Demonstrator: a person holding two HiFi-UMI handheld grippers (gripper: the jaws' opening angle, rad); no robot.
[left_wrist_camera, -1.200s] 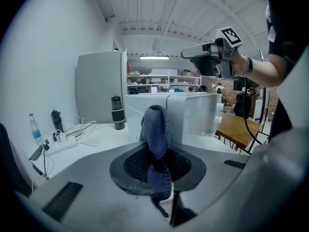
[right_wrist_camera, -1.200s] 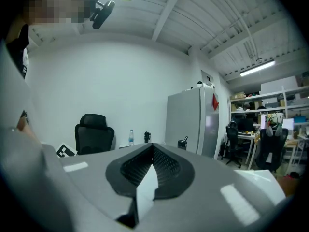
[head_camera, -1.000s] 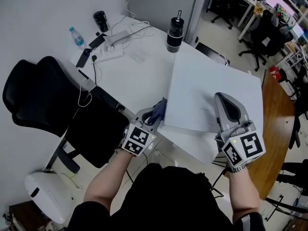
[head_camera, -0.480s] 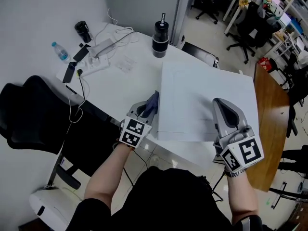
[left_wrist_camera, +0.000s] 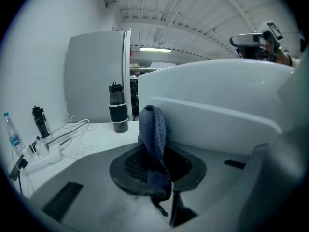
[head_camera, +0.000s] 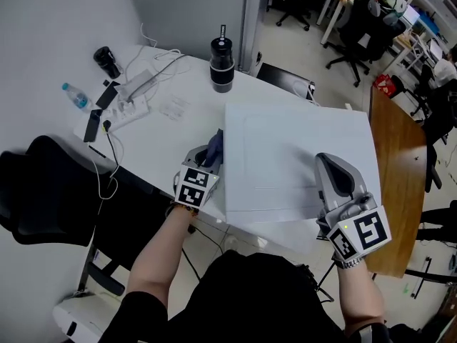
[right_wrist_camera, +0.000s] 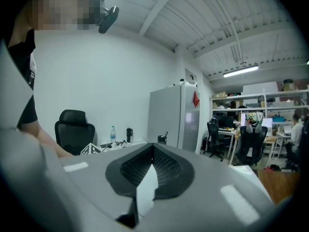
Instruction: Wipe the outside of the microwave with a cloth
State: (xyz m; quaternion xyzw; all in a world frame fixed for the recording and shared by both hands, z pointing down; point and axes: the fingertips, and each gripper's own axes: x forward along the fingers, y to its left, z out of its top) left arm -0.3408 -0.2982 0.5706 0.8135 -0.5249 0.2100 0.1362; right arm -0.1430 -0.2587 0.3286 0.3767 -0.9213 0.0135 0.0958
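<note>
The white microwave (head_camera: 285, 163) stands on the white table, and I see its top from above. My left gripper (head_camera: 211, 156) is shut on a dark blue cloth (head_camera: 215, 143) and holds it against the microwave's left side. In the left gripper view the cloth (left_wrist_camera: 153, 134) stands up in a fold from between the pads (left_wrist_camera: 130, 166), right beside the microwave's wall (left_wrist_camera: 217, 100). My right gripper (head_camera: 334, 164) lies over the near right part of the microwave's top, shut with nothing in it; the right gripper view shows its pads (right_wrist_camera: 166, 170) together.
A black tumbler (head_camera: 221, 54) stands behind the microwave. A power strip (head_camera: 132, 107) with cables, a water bottle (head_camera: 73, 95), a black cup (head_camera: 107, 61) and a phone (head_camera: 93, 125) lie at the table's left. A black chair (head_camera: 43, 191) is at the left, a wooden table (head_camera: 396, 163) at the right.
My left gripper has slid the cloth along the microwave's left side, from the near corner away from me. The right gripper has stayed at about the same spot on the top.
</note>
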